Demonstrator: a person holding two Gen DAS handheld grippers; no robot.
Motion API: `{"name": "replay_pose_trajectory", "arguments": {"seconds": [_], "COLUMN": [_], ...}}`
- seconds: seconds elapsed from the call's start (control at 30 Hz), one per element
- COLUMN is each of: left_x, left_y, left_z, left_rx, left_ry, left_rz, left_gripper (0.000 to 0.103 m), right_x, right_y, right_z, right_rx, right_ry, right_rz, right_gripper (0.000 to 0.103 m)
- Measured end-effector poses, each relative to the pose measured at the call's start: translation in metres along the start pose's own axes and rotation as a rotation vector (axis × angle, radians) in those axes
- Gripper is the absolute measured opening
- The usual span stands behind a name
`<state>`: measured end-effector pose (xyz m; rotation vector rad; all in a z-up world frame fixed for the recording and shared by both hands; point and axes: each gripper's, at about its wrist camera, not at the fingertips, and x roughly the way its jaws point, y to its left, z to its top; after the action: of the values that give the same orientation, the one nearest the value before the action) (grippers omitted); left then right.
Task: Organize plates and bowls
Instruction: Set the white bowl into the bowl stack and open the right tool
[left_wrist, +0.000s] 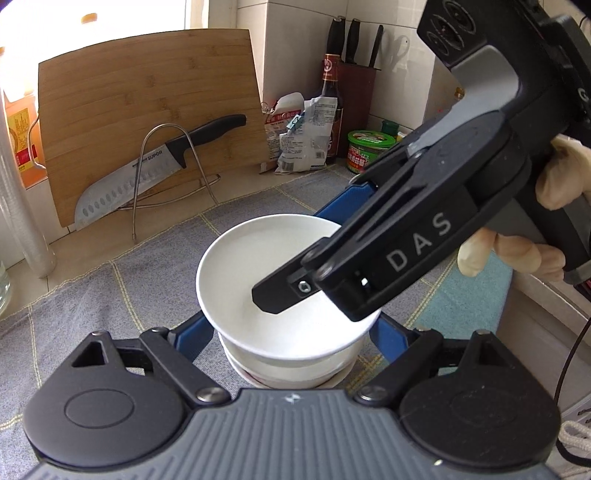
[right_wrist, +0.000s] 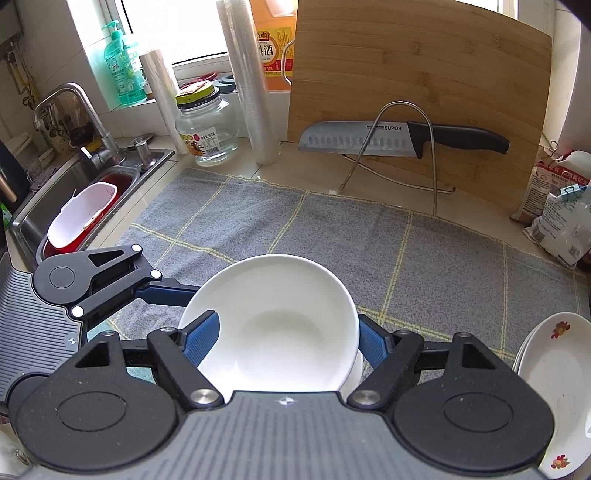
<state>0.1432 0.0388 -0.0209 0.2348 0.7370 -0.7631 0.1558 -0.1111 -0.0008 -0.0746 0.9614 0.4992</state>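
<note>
My right claw (right_wrist: 280, 339) clamps plain white bowl (right_wrist: 273, 321) by rim; left claw (left_wrist: 291, 328) straddles bowl stack, unclenched. Grey checked mat (right_wrist: 332, 236), kitchen counter.

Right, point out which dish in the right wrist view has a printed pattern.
The plate at the right edge: red-and-orange floral prints mark its rim, while the bowl in the middle is plain white.

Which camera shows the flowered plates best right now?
The right wrist view. The flowered plates sit at its right edge, stacked, with red flower prints plain on the top one, though the frame crops them. The left wrist view shows none of them; the right gripper and the white bowl fill that side.
</note>
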Motion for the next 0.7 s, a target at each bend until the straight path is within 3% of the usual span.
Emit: {"name": "replay_pose_trajectory", "arguments": {"seconds": [0.7], "left_x": [0.01], "left_y": [0.001], "left_z": [-0.004], "left_rx": [-0.012], "left_ry": [0.033], "left_rz": [-0.004], "left_gripper": [0.09], "right_x": [0.012], "right_y": [-0.006], "right_z": [-0.009], "right_rx": [0.022], "right_ry": [0.015], "right_rz": [0.011], "right_gripper": [0.084]}}
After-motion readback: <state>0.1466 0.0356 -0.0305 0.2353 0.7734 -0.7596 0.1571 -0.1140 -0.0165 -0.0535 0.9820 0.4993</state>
